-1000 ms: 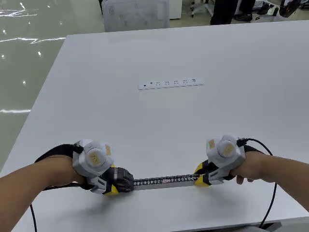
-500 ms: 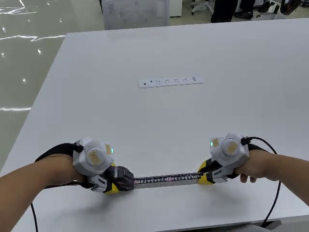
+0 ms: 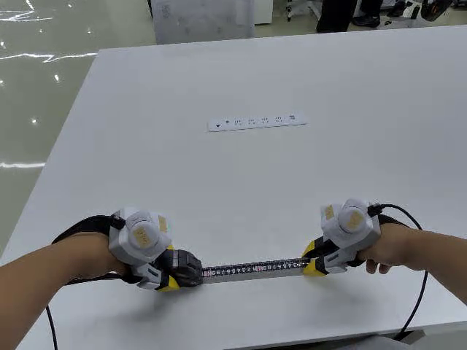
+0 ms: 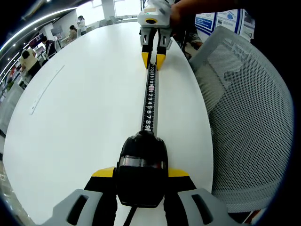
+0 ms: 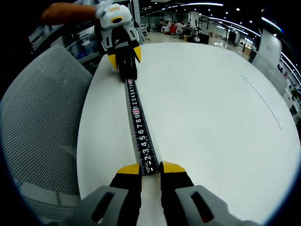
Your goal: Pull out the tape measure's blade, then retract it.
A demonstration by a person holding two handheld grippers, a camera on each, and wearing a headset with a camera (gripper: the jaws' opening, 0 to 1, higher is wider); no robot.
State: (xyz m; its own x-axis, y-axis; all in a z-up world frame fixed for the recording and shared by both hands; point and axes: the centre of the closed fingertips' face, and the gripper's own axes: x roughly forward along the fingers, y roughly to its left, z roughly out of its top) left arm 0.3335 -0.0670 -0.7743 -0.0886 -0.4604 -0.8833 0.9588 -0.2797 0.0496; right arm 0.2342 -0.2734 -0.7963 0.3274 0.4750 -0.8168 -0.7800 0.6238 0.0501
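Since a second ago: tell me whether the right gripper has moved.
Yes. Against the power strip, the right gripper has slid slightly rightward, drawing out more blade.

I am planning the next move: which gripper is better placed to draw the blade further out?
Right, probably. The right gripper pinches the free end of the black numbered metal blade, with bare white table beside it. The left gripper is shut on the black tape measure case, so it anchors.

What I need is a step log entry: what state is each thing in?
tape measure case, gripped at its sides
blade, pulled out, straight, tip clamped
left hand-held gripper, shut on tape measure case
right hand-held gripper, shut on blade
power strip, lying flat, no plugs in it
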